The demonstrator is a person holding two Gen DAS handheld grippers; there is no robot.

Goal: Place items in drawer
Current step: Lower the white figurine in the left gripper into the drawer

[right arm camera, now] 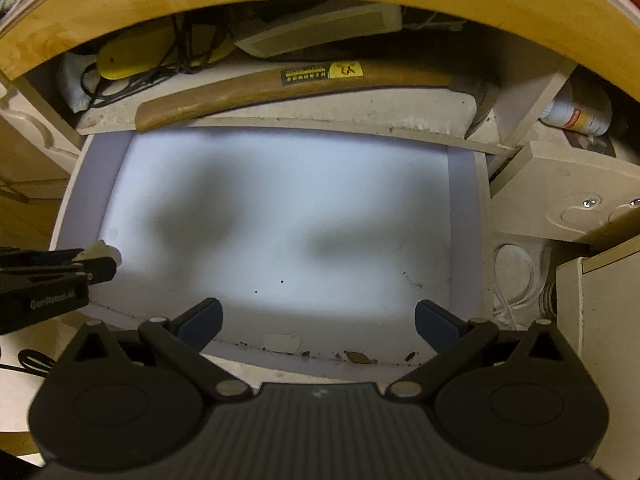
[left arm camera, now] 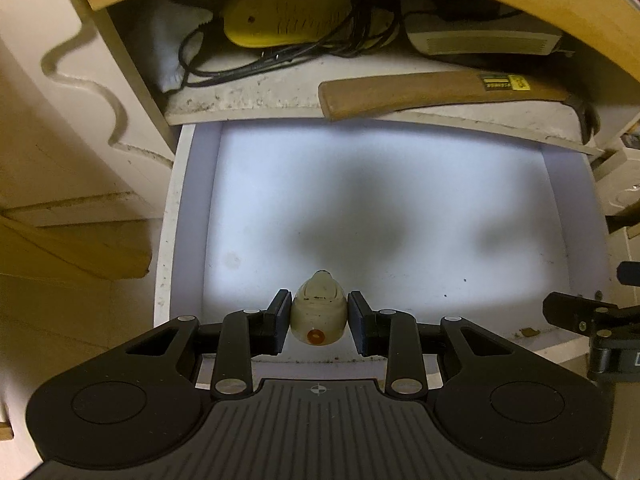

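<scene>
A white drawer (left arm camera: pixel 188 216) stands pulled open below a shelf, its pale floor brightly lit; it also shows in the right wrist view (right arm camera: pixel 462 216). My left gripper (left arm camera: pixel 319 320) is shut on a small cream plastic object with an orange dot (left arm camera: pixel 319 318) and holds it over the drawer's front left part. That object's tip shows at the left of the right wrist view (right arm camera: pixel 105 251). My right gripper (right arm camera: pixel 319 320) is open and empty above the drawer's front edge.
On the shelf above the drawer lie a wooden-handled hammer (left arm camera: pixel 440 90), a yellow device (left arm camera: pixel 280 20) with black cables and a grey box (left arm camera: pixel 480 38). A white bottle (right arm camera: pixel 576 116) lies in a side compartment at the right. Debris lies at the drawer's front.
</scene>
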